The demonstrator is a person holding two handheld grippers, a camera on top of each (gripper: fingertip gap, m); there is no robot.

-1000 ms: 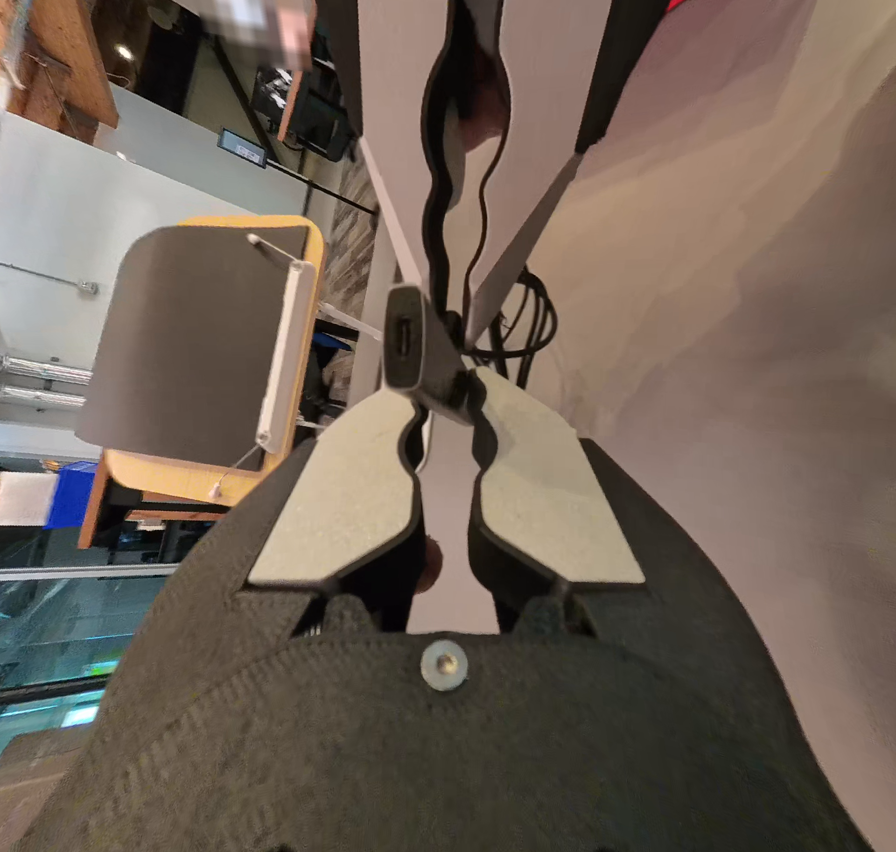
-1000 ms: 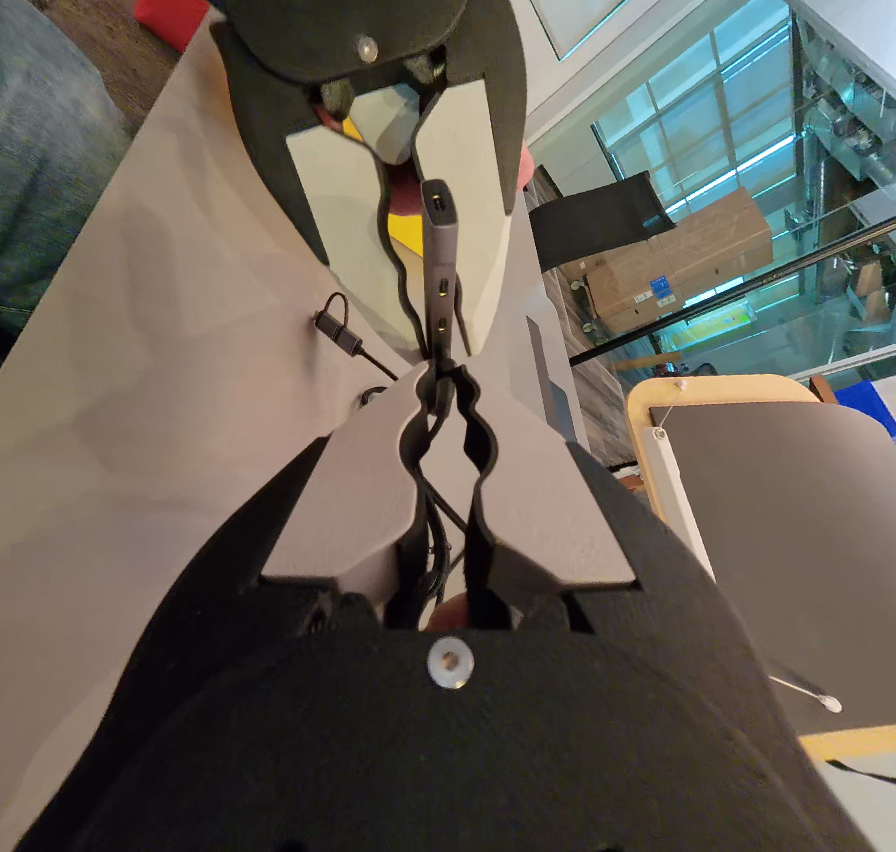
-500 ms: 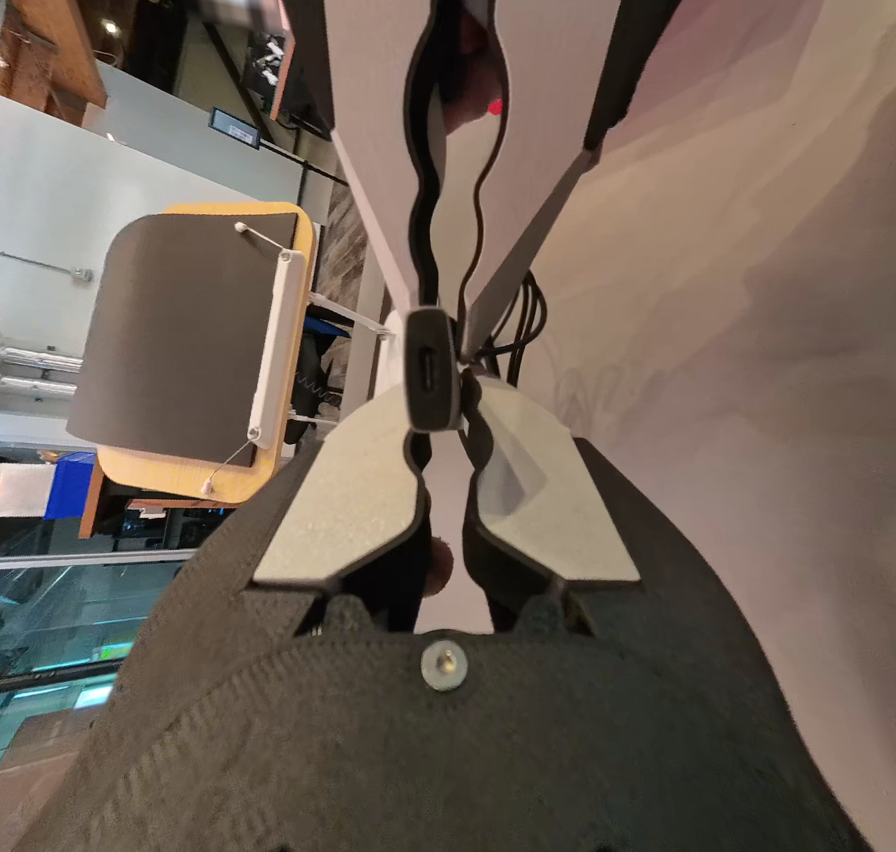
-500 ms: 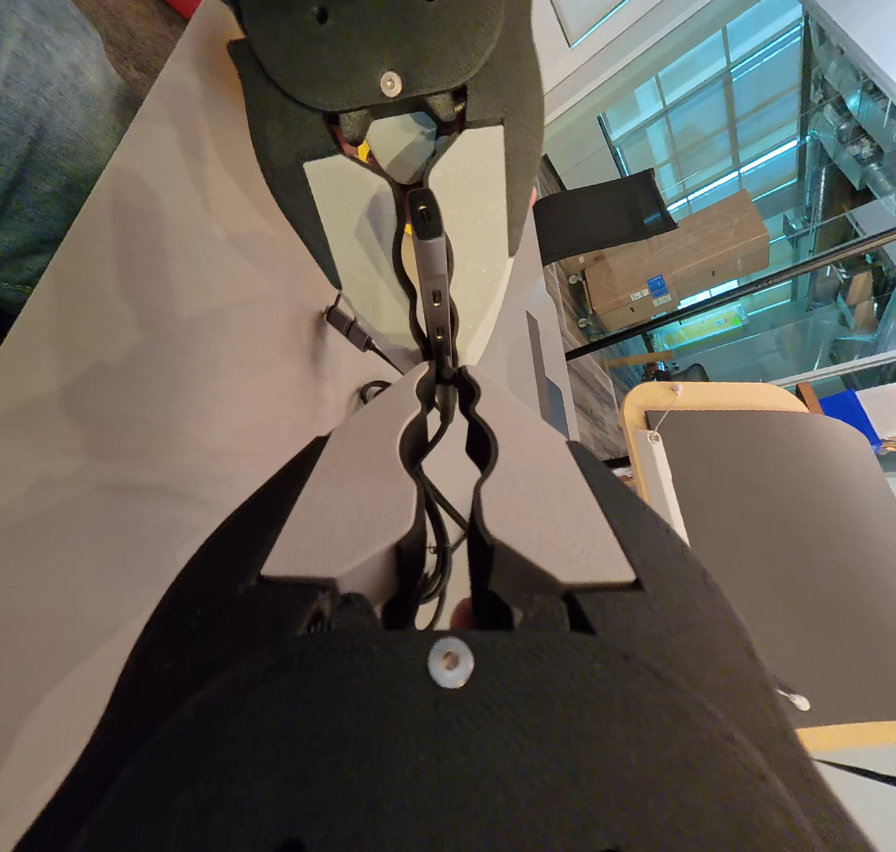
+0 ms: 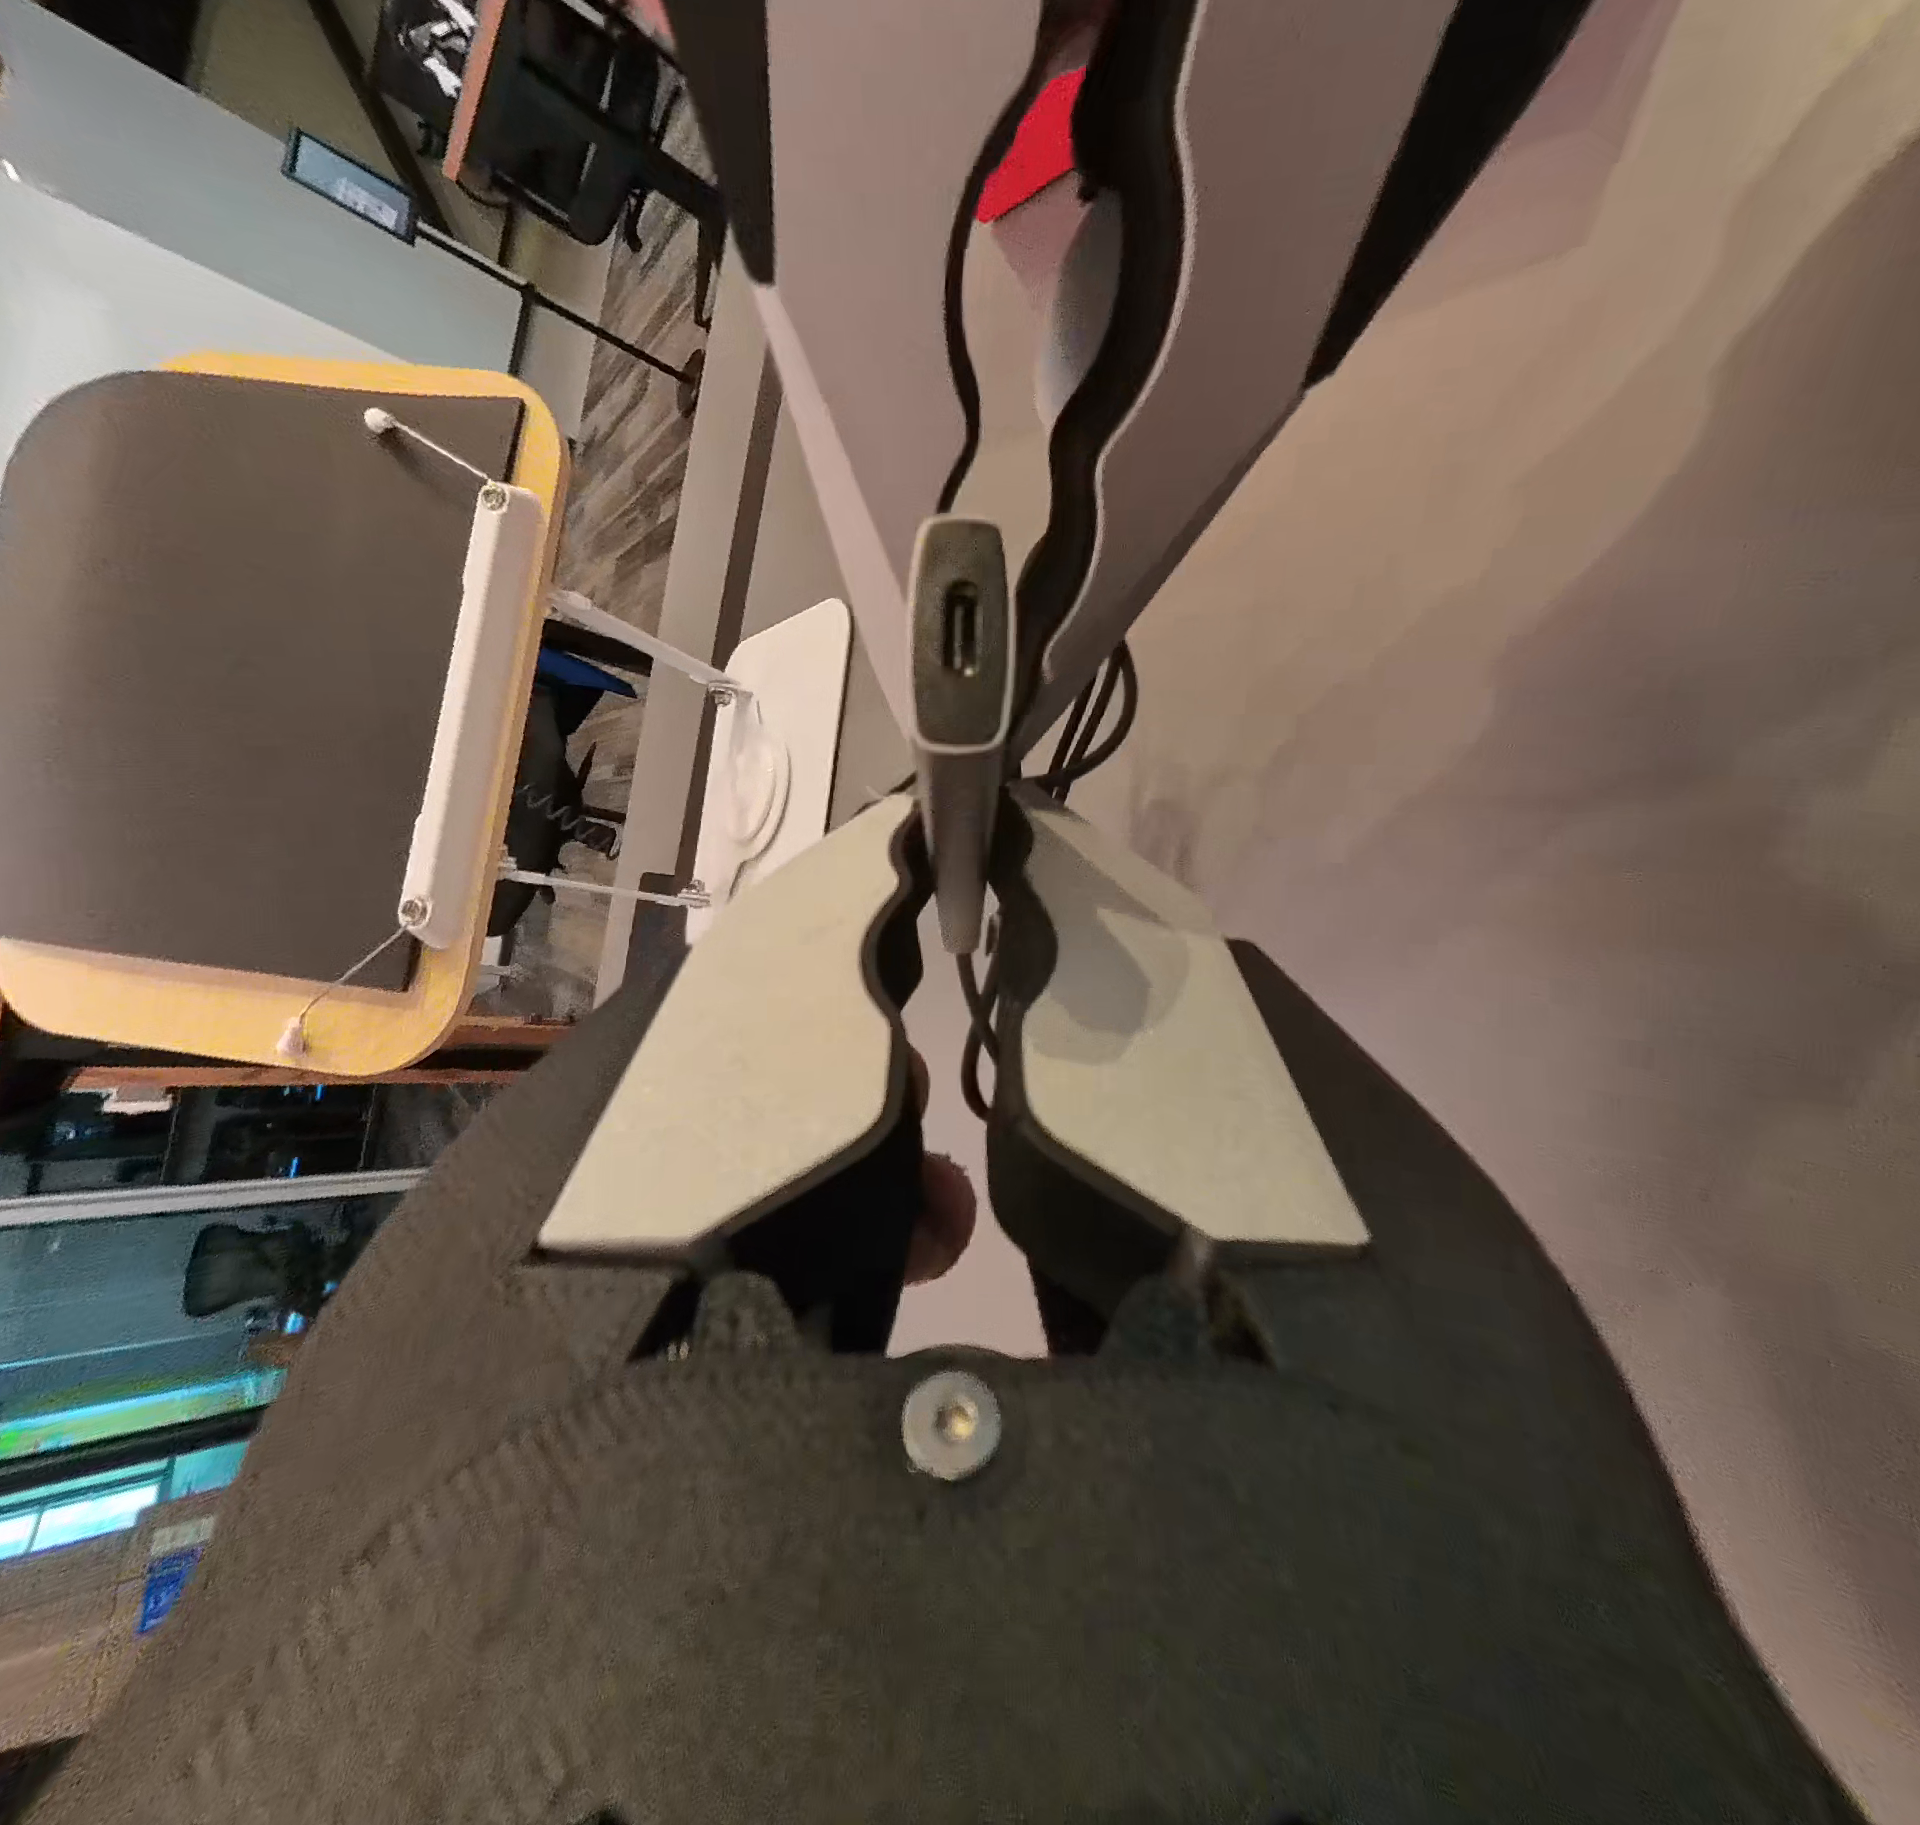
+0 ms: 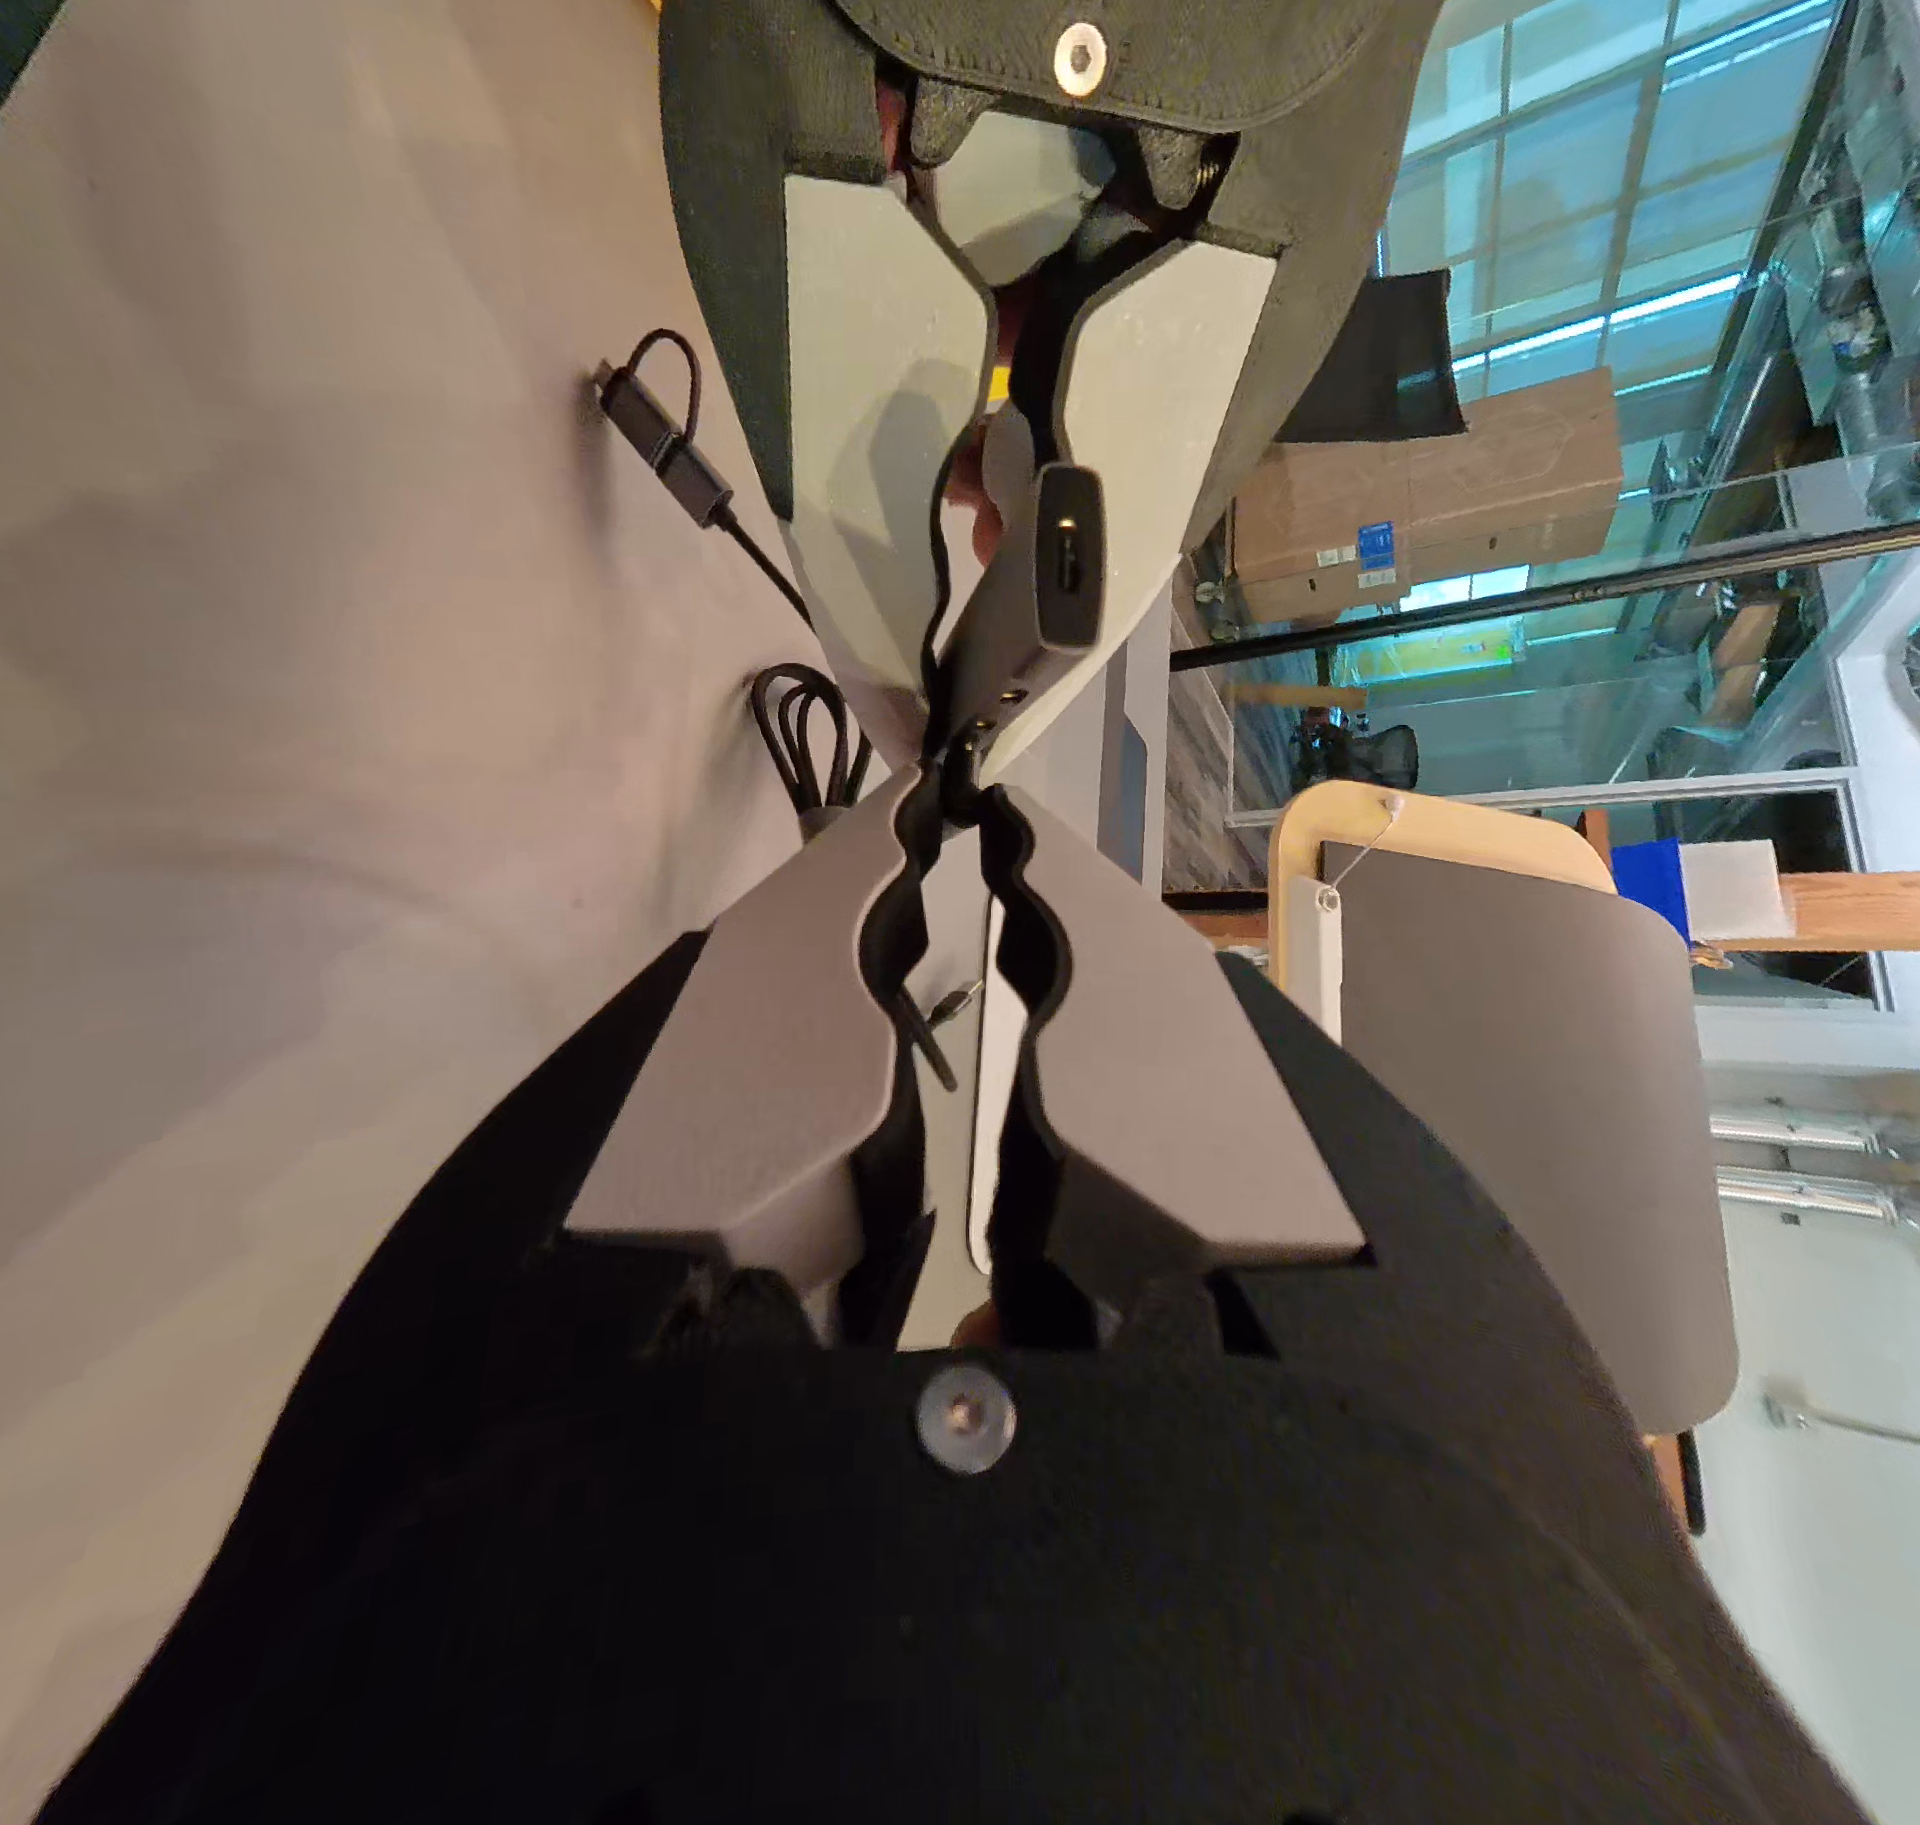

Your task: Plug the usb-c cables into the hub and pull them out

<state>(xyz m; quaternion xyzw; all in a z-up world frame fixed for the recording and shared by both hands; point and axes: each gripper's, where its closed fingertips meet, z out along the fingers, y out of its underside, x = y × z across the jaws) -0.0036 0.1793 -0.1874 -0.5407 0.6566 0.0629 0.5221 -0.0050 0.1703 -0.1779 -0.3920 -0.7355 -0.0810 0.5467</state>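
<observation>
Hub (image 5: 958, 674), slim grey metal bar, pinched between left tongs (image 5: 961, 840).

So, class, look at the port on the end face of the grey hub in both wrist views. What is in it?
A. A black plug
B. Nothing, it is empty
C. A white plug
B: the hub, held in the left gripper, shows an open dark slot on its end face in both views. The cable in the right gripper is at the hub's side instead.
</observation>
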